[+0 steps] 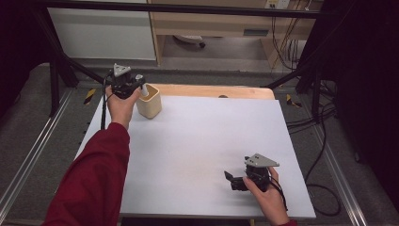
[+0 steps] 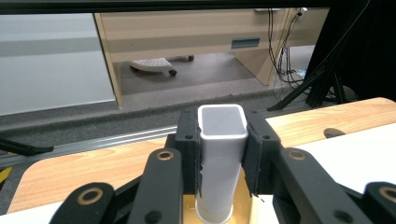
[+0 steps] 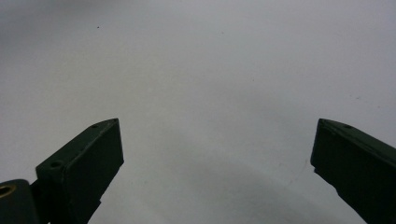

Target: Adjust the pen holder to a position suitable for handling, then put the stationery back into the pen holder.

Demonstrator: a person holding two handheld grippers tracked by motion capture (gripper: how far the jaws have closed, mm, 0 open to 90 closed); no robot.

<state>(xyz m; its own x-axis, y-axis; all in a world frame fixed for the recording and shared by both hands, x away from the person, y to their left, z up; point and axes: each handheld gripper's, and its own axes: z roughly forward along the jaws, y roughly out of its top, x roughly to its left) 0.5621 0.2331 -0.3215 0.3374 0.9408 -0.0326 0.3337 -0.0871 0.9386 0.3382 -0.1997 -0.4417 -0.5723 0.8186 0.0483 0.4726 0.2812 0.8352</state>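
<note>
A white square tube (image 2: 221, 154) stands upright with its lower end inside a cream-yellow cup (image 1: 149, 102) at the table's far left. My left gripper (image 2: 222, 149) is shut on the white tube, one jaw on each side of it. In the high view the left gripper (image 1: 136, 84) sits at the cup's left rim, and the white tube (image 1: 144, 90) pokes out of the cup. Over the bare white sheet near the front right, my right gripper (image 1: 229, 179) points left. In its own view the right gripper (image 3: 215, 158) stands wide open with nothing between its jaws.
A white sheet (image 1: 197, 141) covers most of the wooden table (image 1: 221, 90), whose bare strip shows along the far edge. Black frame bars (image 1: 291, 75) and cables (image 1: 320, 122) run around the table. A wooden desk (image 1: 211, 23) stands beyond on the floor.
</note>
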